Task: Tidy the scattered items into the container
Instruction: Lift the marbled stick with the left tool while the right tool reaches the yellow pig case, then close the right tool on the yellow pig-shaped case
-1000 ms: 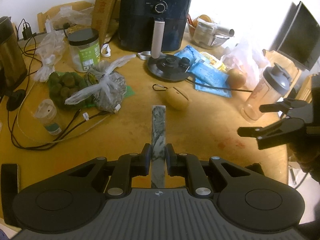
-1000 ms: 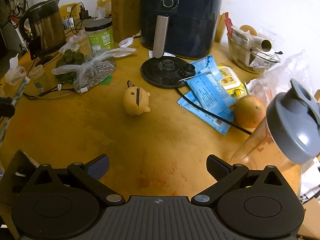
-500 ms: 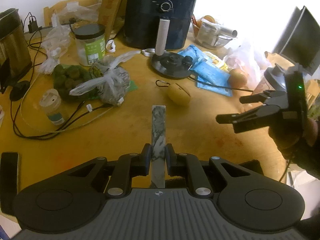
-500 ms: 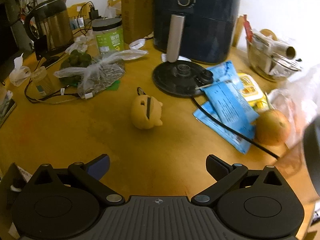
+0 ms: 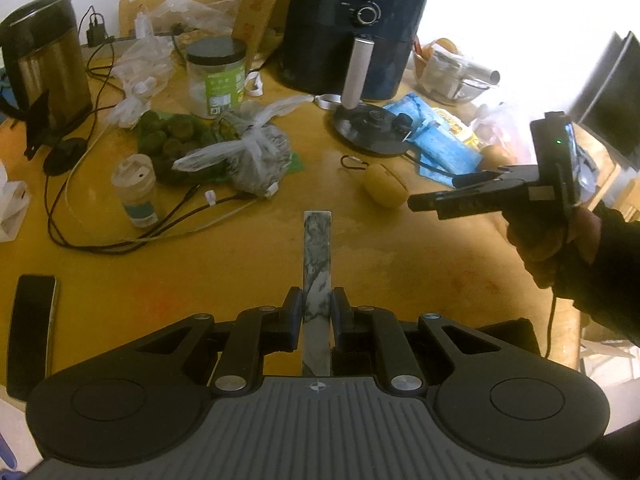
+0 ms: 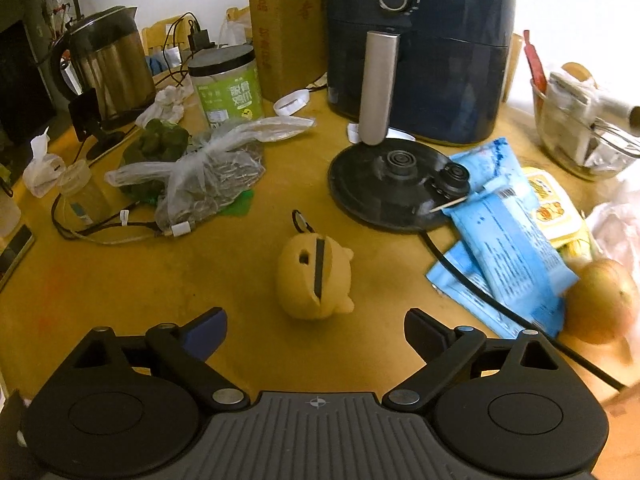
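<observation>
While the left gripper (image 5: 317,307) clamps a marbled strip (image 5: 317,248), the right gripper (image 6: 316,322) hovers level, jaws spread.

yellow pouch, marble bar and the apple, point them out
yellow pouch (image 6: 314,280), right wrist view, its upper face
marble bar (image 5: 317,256), left wrist view, mid-length
apple (image 6: 600,300), right wrist view, its side

A: Phone (image 5: 34,328) is cut off at the left edge, and the marbled strip's (image 5: 317,256) near end hides behind the gripper body.

B: Yep. Apple (image 6: 600,300) and blue packets (image 6: 508,240) are smeared, labels unreadable.
</observation>
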`<action>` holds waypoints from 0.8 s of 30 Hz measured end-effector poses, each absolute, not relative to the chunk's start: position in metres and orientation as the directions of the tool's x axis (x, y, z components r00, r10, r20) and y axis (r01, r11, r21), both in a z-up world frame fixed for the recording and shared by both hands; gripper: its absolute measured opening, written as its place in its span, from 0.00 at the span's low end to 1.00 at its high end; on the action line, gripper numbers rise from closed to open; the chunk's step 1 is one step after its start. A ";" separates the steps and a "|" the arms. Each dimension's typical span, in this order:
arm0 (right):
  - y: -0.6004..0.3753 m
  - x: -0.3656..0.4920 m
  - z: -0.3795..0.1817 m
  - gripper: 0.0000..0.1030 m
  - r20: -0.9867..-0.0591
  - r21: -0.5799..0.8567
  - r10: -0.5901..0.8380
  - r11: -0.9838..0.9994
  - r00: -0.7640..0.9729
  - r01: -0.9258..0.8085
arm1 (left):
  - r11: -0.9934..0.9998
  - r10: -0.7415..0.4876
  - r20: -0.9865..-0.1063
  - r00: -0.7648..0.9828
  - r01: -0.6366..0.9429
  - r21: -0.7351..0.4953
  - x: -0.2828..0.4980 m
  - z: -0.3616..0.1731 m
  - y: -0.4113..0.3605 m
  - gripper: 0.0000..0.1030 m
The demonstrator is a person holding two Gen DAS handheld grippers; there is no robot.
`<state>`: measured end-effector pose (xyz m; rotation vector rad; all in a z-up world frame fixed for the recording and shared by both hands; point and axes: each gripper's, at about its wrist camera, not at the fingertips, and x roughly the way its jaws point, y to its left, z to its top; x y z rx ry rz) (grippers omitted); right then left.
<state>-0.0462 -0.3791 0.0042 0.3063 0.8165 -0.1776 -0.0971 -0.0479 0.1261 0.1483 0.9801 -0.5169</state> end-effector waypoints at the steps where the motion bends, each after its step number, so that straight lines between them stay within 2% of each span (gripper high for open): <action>1: -0.379 -0.043 0.003 0.93 -0.739 0.200 -0.036 0.942 0.673 0.269 | 0.872 -0.349 -0.824 0.447 0.477 -0.111 -0.098 0.126 -0.047 0.15; 10: -0.385 -0.014 -0.011 0.85 -0.740 0.199 -0.029 0.945 0.672 0.260 | 0.885 -0.348 -0.823 0.449 0.446 -0.131 -0.103 0.123 -0.036 0.15; 12: -0.389 -0.008 -0.016 0.81 -0.742 0.212 -0.020 0.941 0.670 0.263 | 0.892 -0.347 -0.817 0.461 0.430 -0.137 -0.105 0.123 -0.032 0.15; 19: -0.399 0.009 -0.028 0.77 -0.749 0.254 0.002 0.925 0.662 0.284 | 0.908 -0.329 -0.817 0.474 0.396 -0.136 -0.107 0.125 -0.023 0.15; 22: -0.400 0.016 -0.033 0.69 -0.766 0.259 0.016 0.923 0.643 0.285 | 0.913 -0.322 -0.818 0.477 0.385 -0.135 -0.109 0.126 -0.019 0.15; 24: -0.399 0.020 -0.037 0.59 -0.775 0.262 0.026 0.923 0.631 0.283 | 0.915 -0.319 -0.819 0.478 0.379 -0.135 -0.109 0.126 -0.018 0.15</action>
